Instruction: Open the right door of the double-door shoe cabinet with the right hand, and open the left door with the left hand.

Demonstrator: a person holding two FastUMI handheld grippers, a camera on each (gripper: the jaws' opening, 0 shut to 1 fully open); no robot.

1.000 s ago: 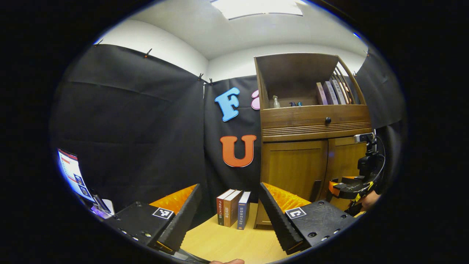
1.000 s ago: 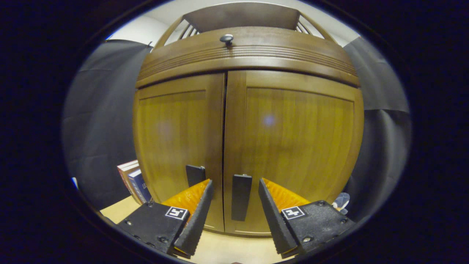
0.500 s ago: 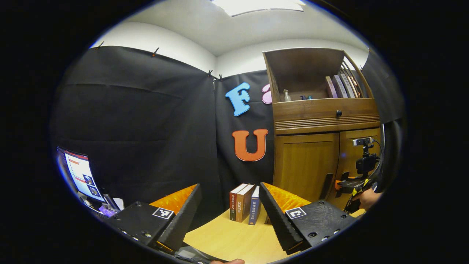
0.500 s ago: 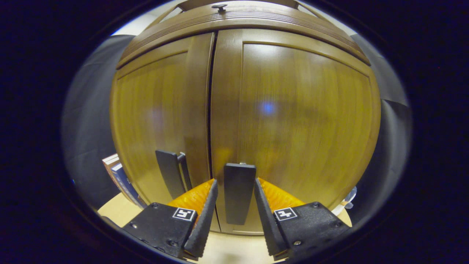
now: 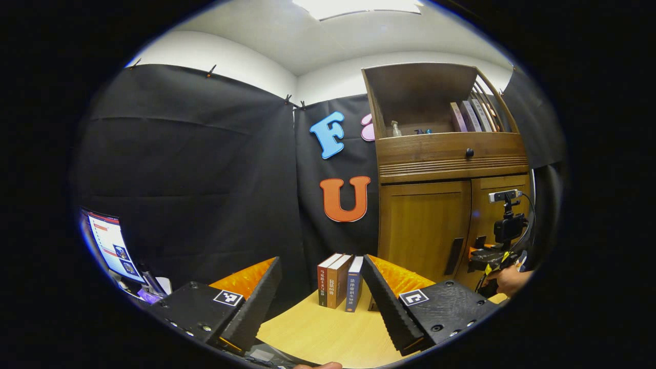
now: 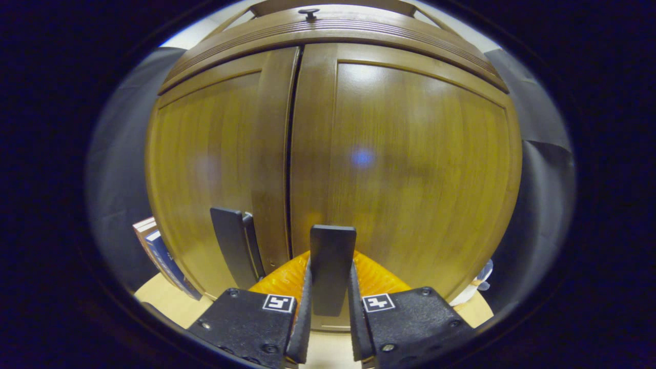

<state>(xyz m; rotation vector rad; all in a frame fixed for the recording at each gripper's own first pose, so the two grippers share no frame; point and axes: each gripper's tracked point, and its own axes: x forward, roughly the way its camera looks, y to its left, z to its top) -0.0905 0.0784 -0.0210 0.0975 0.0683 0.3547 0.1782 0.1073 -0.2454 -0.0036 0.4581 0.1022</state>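
Two doors are both shut, so you are on the first step: your right gripper (image 6: 328, 328) has its fingers pressed on either side of the right door handle (image 6: 332, 266). Next, pull back in an arc about the right door's (image 6: 410, 174) outer edge. Your left gripper (image 5: 323, 300) hangs wide open and empty, well apart from the left door (image 5: 423, 230) of the brown wooden cabinet (image 5: 451, 154).

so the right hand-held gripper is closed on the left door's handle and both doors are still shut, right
Not quite. In the right gripper view the right hand-held gripper is closed on the right door's handle, not the left one. The left door's handle stands free beside it. The rest holds: both doors are still shut.
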